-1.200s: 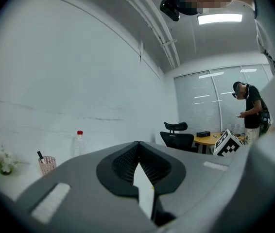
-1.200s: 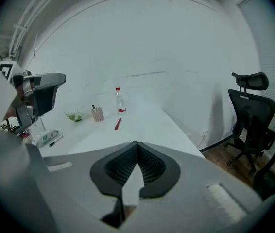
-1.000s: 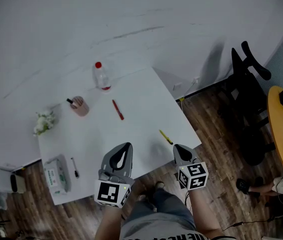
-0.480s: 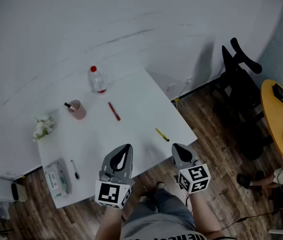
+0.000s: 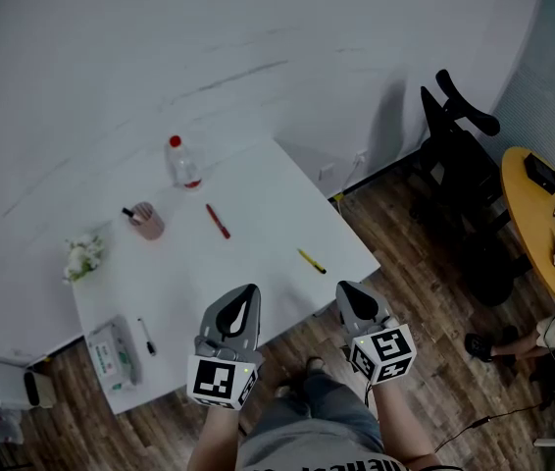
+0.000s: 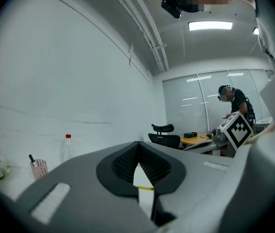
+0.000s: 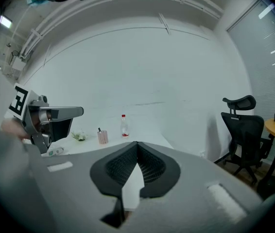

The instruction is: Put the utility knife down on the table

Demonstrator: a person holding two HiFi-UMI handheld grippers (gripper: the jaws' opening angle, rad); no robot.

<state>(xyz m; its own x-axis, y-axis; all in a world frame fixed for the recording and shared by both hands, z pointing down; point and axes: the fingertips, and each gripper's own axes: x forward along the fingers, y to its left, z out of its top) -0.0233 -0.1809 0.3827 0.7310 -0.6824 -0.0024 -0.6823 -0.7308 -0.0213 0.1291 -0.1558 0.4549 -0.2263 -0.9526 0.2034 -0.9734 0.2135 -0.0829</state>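
A yellow utility knife [image 5: 310, 261] lies flat on the white table [image 5: 258, 194], near its right front corner, with nothing touching it. It also shows as a yellow sliver [image 6: 146, 188] through the slot under the left jaws. My left gripper [image 5: 245, 292] hangs at the table's front edge, jaws shut and empty [image 6: 137, 147]. My right gripper [image 5: 350, 290] is off the table's front right corner over the wooden floor, also shut with nothing in it [image 7: 137, 147]. Both are well short of the knife.
Further back on the table are a red pen [image 5: 218, 221], a pink pen cup [image 5: 146, 220], a red-capped bottle [image 5: 181, 163], flowers [image 5: 82, 258], a tissue pack [image 5: 111, 349] and a black pen [image 5: 145, 334]. A black office chair [image 5: 459, 155] and a yellow round table [image 5: 542, 214] stand at the right.
The head view has drifted, so the table, knife and chair sit further left and up. Both grippers stay shut in the same place near the body.
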